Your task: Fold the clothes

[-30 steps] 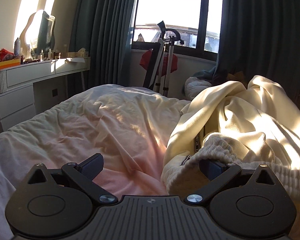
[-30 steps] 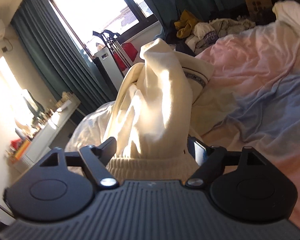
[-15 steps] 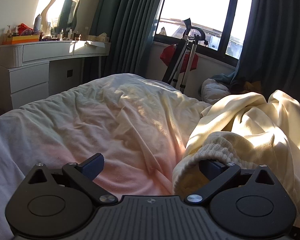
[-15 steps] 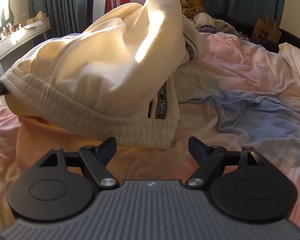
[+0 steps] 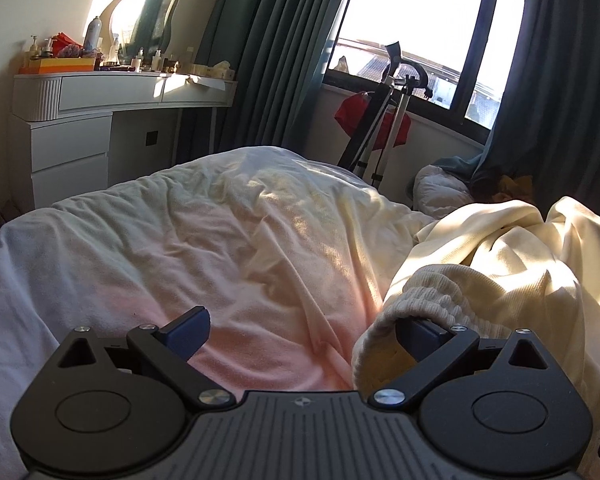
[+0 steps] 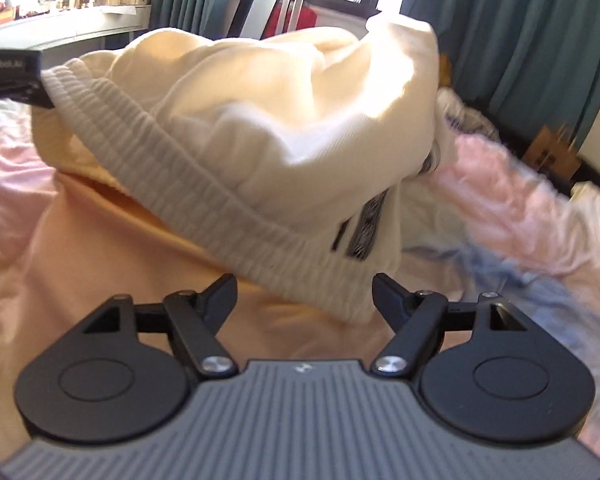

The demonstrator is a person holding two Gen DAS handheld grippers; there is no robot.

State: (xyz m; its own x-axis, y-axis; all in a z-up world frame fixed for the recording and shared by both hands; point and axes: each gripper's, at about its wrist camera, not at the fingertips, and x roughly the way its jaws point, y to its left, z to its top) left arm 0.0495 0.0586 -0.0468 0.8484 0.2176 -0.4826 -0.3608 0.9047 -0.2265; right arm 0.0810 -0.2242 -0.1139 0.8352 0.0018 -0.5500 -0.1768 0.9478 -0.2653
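Observation:
Cream sweatpants [image 6: 284,120] with a ribbed waistband [image 6: 204,196] and a black-and-white side stripe [image 6: 366,224] lie bunched on the bed. In the left wrist view the sweatpants [image 5: 512,264] lie at the right, with the waistband [image 5: 424,300] draped over my left gripper's right finger. My left gripper [image 5: 300,330] is open with its jaws wide apart. My right gripper [image 6: 304,294] is open, and the waistband corner hangs between its fingers without being clamped. The left gripper also shows at the left edge of the right wrist view [image 6: 12,76].
The bed is covered by a rumpled pink, white and blue duvet [image 5: 220,240]. A white dressing table [image 5: 100,120] with bottles and a mirror stands at the left. Green curtains [image 5: 276,40], a window and a stand with a red item [image 5: 376,120] are behind. More clothes [image 5: 444,192] lie beyond the bed.
My right gripper has moved closer to the waistband corner and swung left. The left gripper has shifted slightly, still hooked under the waistband. One second ago the waistband filled the right gripper's jaws.

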